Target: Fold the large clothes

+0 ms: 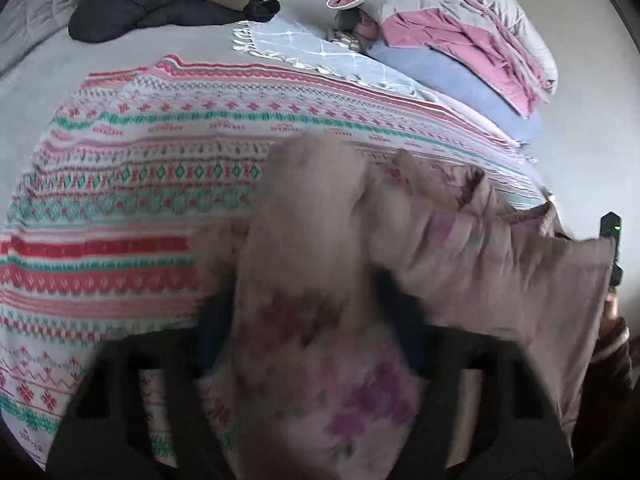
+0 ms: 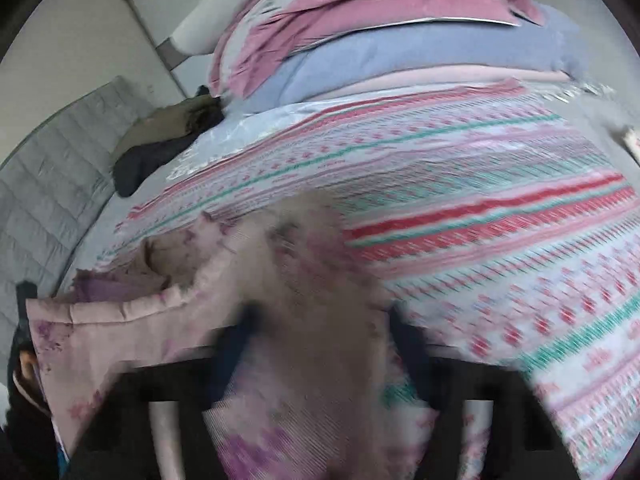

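A pale pink padded garment with purple flower print [image 1: 480, 248] hangs stretched between my two grippers above the bed. My left gripper [image 1: 308, 316] is shut on one bunched edge of it; the cloth covers the fingertips. My right gripper [image 2: 320, 344] is shut on the other edge of the same garment [image 2: 132, 320], cloth bulging up between the jaws. The right gripper's body shows at the right edge of the left wrist view [image 1: 610, 248]. Both views are motion-blurred.
A red, teal and white patterned blanket [image 1: 160, 184] covers the bed under the garment. A stack of folded pink, grey and blue bedding [image 1: 460, 32] sits at the far side. A dark jacket and olive coat [image 1: 160, 4] lie far left. A grey padded headboard [image 2: 52, 184] stands left.
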Action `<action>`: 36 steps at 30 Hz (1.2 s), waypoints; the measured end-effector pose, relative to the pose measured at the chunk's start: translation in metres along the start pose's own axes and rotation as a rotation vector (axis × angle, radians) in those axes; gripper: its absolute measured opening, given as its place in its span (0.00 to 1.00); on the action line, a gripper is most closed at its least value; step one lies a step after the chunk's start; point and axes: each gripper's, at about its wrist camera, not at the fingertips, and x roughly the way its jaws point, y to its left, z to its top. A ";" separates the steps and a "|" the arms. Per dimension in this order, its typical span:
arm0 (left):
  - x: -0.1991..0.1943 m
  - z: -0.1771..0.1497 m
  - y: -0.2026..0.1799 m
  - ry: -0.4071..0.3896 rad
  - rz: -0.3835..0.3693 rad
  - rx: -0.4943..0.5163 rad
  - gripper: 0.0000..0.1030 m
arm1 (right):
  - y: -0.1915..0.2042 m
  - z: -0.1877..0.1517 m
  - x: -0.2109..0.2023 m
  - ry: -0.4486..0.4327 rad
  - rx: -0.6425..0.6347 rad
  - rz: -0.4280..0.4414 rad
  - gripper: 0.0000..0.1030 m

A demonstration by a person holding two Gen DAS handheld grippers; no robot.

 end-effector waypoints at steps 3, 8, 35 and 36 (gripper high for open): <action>-0.022 0.010 -0.015 -0.064 0.003 0.000 0.14 | 0.017 0.003 -0.013 -0.087 -0.048 -0.082 0.18; -0.087 0.040 -0.019 -0.330 0.058 -0.018 0.13 | 0.034 0.037 -0.072 -0.368 -0.049 -0.179 0.02; -0.024 0.047 -0.020 -0.277 0.218 0.007 0.13 | 0.019 0.035 0.005 -0.098 0.026 -0.040 0.14; -0.033 0.055 -0.026 -0.320 0.219 0.013 0.13 | 0.025 0.042 -0.009 -0.176 0.014 -0.052 0.13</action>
